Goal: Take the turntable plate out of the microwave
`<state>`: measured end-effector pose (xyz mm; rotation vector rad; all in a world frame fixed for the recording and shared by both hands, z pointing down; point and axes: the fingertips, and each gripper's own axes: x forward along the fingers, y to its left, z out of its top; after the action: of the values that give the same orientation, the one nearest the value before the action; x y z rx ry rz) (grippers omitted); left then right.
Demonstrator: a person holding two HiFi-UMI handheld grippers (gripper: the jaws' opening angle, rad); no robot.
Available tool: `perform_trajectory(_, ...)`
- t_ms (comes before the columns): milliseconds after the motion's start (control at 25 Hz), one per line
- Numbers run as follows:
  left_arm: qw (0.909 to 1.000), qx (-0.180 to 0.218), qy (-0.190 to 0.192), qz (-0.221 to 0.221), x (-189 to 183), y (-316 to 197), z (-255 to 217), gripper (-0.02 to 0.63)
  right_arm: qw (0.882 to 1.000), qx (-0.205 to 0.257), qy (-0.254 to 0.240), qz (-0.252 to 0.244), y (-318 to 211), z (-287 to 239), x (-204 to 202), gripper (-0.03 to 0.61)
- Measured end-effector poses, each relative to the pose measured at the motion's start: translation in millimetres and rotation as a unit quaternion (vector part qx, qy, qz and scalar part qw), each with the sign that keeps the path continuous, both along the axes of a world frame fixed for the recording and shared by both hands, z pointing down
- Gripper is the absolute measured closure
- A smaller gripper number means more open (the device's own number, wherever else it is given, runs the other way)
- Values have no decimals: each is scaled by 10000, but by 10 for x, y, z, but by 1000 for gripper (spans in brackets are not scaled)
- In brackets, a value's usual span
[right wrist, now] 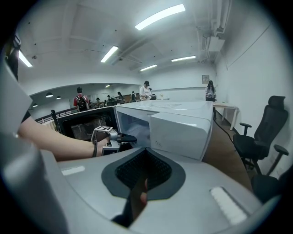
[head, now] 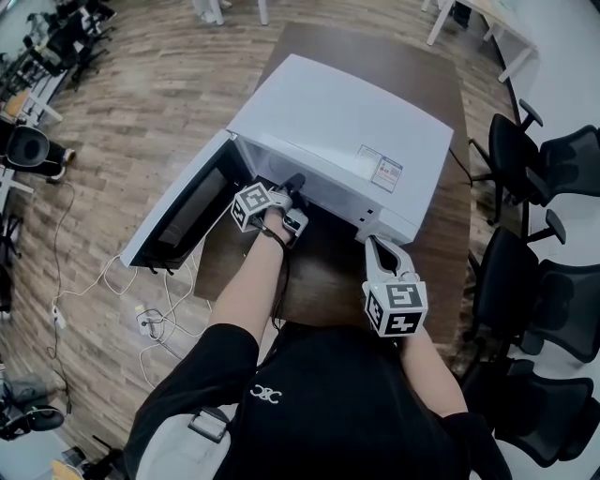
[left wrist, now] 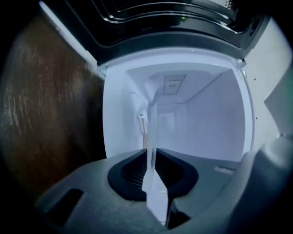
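It looked like an open-plan office or lab, with black swivel chairs, white desks, a wood-plank floor, ceiling strip lights and people standing among distant workstations.

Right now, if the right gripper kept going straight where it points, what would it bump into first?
Probably the microwave, at its white front panel; how far off is hard to tell.

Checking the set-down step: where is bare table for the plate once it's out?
Bare table lies in front of the microwave, between its open door and the right gripper. A narrow strip runs between microwave and chairs. The opening is crowded by the left gripper holding the turntable plate.
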<state>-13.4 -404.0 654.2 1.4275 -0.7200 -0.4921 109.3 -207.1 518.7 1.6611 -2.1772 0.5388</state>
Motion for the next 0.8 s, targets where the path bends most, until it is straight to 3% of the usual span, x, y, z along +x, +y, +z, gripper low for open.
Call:
perform_trajectory(400, 9993, 116, 289, -212, 22, -94, -60, 540, 10000, -72, -52, 31, -11, 38, 37, 571)
perform_trajectory(560, 9994, 169, 261, -122, 79, -112, -70, 566, 10000, -43, -13, 29, -9, 29, 30, 571)
perform_trajectory(800, 9968, 350, 670, -248, 81, -60, -159, 578, 10000, -18, -1, 74, 12, 4, 91, 571)
